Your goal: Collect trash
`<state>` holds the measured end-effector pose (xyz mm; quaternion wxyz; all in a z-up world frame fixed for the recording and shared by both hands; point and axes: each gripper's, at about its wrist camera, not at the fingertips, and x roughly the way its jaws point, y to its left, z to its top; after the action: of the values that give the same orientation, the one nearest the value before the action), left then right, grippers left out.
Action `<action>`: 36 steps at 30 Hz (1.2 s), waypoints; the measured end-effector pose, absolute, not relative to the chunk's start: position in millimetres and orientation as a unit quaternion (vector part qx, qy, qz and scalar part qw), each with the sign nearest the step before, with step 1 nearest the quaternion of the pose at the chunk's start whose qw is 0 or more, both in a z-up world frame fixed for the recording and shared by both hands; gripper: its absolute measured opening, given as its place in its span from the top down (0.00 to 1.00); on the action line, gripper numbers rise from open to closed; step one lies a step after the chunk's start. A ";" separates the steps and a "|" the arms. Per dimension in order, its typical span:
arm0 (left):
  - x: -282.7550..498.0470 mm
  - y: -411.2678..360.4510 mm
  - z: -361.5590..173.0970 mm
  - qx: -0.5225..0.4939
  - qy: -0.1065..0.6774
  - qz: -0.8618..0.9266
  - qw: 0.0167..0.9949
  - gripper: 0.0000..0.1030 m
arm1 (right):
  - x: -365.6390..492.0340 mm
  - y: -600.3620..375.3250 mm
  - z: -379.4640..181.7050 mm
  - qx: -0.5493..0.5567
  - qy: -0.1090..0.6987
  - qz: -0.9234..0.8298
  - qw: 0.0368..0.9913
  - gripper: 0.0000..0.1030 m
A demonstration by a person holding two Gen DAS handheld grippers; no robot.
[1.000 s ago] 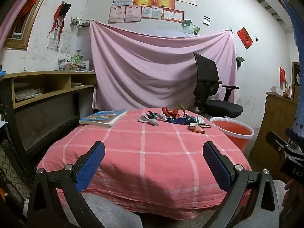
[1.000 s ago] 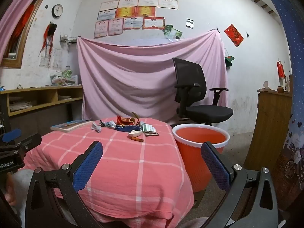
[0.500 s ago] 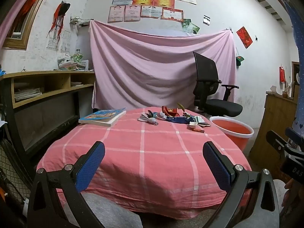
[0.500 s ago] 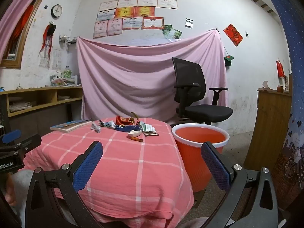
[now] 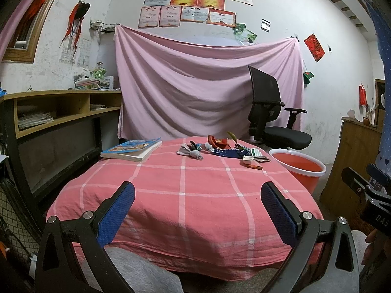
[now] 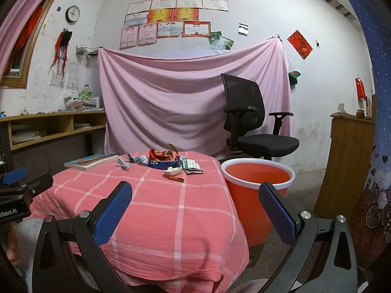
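A heap of trash [image 5: 221, 150] lies at the far side of the pink checked table [image 5: 185, 195]: wrappers, a grey crumpled piece, a red packet, a white scoop and a small orange stick. It also shows in the right wrist view [image 6: 166, 162]. An orange bin [image 6: 256, 185] stands on the floor right of the table, also seen in the left wrist view [image 5: 297, 168]. My left gripper [image 5: 196, 208] is open and empty at the table's near edge. My right gripper [image 6: 195, 207] is open and empty near the table's right corner, by the bin.
A book [image 5: 133, 149] lies at the table's far left. A black office chair [image 6: 251, 124] stands behind the bin before a pink sheet. Wooden shelves [image 5: 56, 112] line the left wall; a wooden cabinet [image 6: 349, 161] stands right.
Both grippers have shifted very slightly; the view is almost the same. Both stay open and empty.
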<state>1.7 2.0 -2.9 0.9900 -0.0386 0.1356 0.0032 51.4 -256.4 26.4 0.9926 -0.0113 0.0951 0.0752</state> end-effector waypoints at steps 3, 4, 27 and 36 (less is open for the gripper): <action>1.7 -0.5 -4.7 -0.037 0.137 0.001 0.990 0.02 | 50.8 -255.8 26.5 -0.012 0.095 0.076 0.993 0.00; 1.7 -1.1 -5.2 -0.037 0.136 0.001 0.990 0.02 | 50.6 -255.5 26.4 -0.012 0.095 0.076 0.992 0.00; 2.5 -0.8 -5.6 -0.038 0.138 0.001 0.990 0.02 | 50.8 -254.2 26.1 -0.012 0.098 0.076 0.992 0.00; 2.5 -0.2 -5.1 -0.039 0.139 0.001 0.990 0.02 | 51.0 -253.4 25.4 -0.012 0.098 0.075 0.992 0.00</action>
<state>2.5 -0.2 -5.1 0.9896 -0.0386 0.1388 0.0014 51.0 -253.4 25.4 0.9922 -0.0120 0.0983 0.0755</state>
